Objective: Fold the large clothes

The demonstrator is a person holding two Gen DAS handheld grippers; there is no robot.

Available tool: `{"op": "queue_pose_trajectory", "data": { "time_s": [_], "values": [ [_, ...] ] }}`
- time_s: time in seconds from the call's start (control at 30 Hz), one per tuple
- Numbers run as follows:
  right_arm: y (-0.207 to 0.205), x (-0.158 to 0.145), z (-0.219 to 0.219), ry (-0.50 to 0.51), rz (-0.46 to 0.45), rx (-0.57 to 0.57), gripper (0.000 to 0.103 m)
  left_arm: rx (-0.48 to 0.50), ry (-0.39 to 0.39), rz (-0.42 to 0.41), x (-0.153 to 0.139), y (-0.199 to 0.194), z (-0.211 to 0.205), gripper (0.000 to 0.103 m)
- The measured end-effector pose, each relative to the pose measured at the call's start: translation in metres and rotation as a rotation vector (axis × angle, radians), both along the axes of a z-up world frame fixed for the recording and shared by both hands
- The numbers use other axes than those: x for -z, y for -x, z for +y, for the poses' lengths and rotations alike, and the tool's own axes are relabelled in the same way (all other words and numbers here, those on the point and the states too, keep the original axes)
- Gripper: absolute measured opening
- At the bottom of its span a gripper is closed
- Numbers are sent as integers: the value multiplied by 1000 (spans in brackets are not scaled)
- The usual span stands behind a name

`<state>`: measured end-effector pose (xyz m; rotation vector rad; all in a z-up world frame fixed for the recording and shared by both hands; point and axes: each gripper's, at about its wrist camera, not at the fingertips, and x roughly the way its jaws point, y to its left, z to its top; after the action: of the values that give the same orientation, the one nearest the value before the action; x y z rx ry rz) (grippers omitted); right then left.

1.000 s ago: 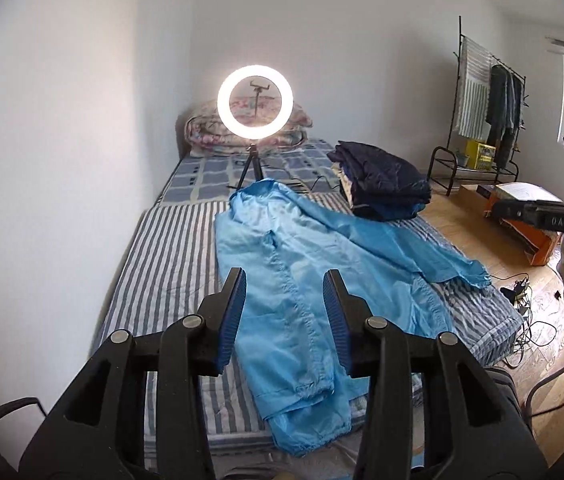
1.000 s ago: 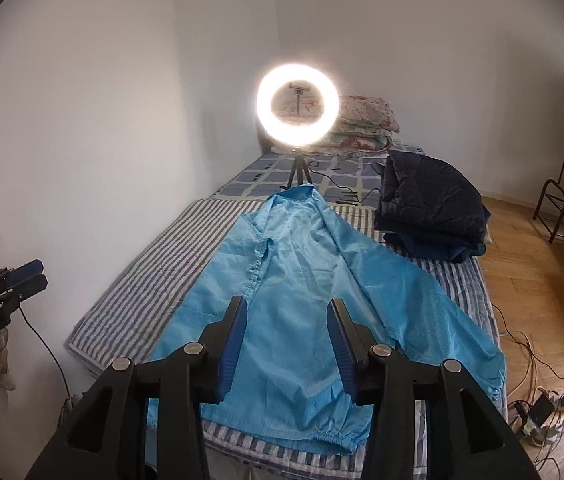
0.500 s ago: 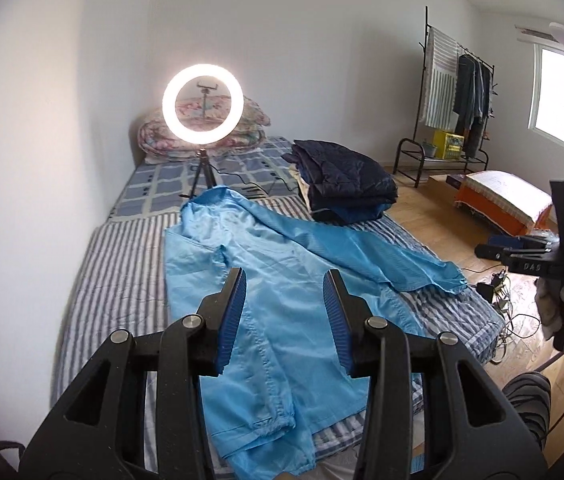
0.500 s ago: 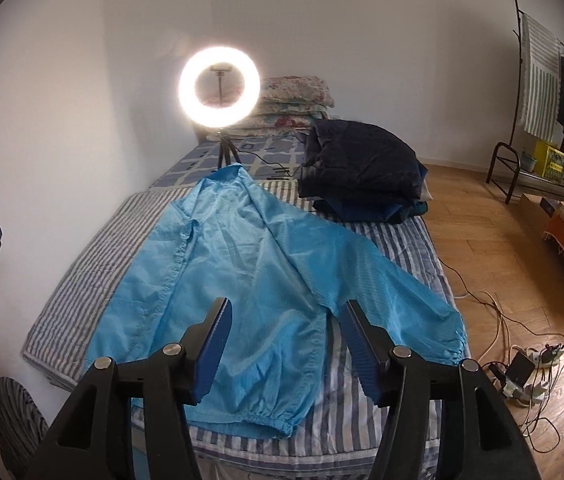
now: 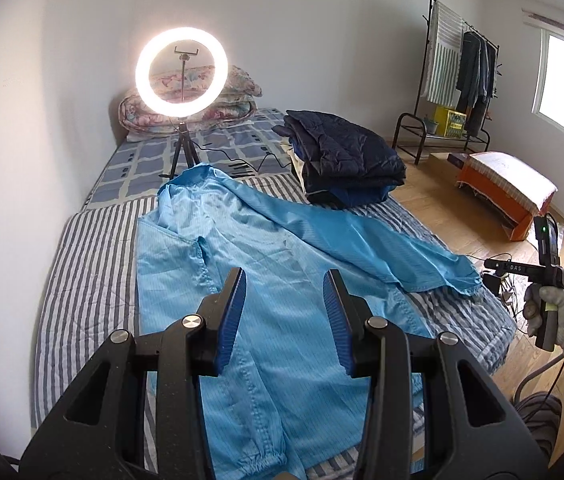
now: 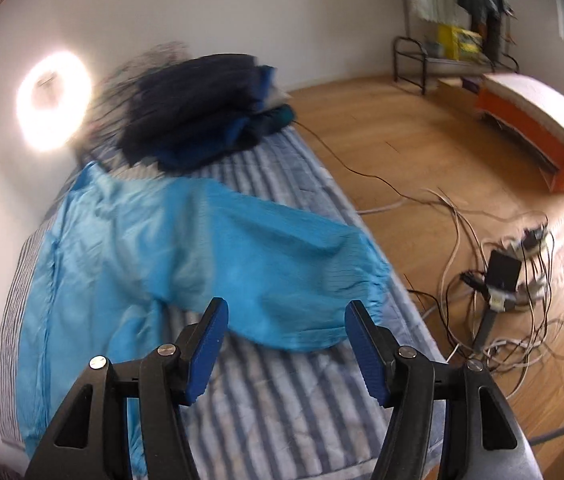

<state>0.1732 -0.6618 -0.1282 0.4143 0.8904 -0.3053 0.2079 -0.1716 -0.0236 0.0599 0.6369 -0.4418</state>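
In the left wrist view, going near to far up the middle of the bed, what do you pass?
left gripper → light blue garment → ring light tripod → floral bedding stack at the wall.

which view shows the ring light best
The left wrist view: the ring light is sharp there, with its tripod standing on the bed. The right wrist view shows it only as a motion-blurred glow at the left edge.

one blue coat [image 5: 265, 280], one ring light [image 5: 181, 71], one folded clothes pile [image 5: 346, 160]
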Motion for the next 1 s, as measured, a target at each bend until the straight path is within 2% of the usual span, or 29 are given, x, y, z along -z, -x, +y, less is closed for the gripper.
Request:
{"op": "queue_pose_trajectory", "data": {
  "time_s": [0.17,0.3,0.47,0.57,0.6,0.67,0.73,0.83,1.0],
  "values": [
    [-11,25,-56,-160,-8,108,63,-7,5,-6,-12,-28,-9,41],
    [-21,44,-81,-265,2,155,63,6,3,-1,-14,-39,-19,41],
    [-29,71,-96,-327,24,199,63,30,7,27,-6,-44,-28,41],
    [-36,80,-97,-313,33,197,61,38,0,47,7,-40,-31,41],
    [-39,82,-95,-304,36,184,57,38,-4,55,13,-38,-30,41],
    [-45,85,-90,-283,51,157,46,40,-6,68,21,-34,-28,41],
    [-51,84,-81,-215,78,127,25,30,-7,78,29,-30,-23,41],
    [-52,72,-64,-116,75,69,10,15,-2,95,39,-24,-15,41],
    [-48,40,-36,29,45,-1,5,6,17,117,49,-17,-4,41]
  ]
}}
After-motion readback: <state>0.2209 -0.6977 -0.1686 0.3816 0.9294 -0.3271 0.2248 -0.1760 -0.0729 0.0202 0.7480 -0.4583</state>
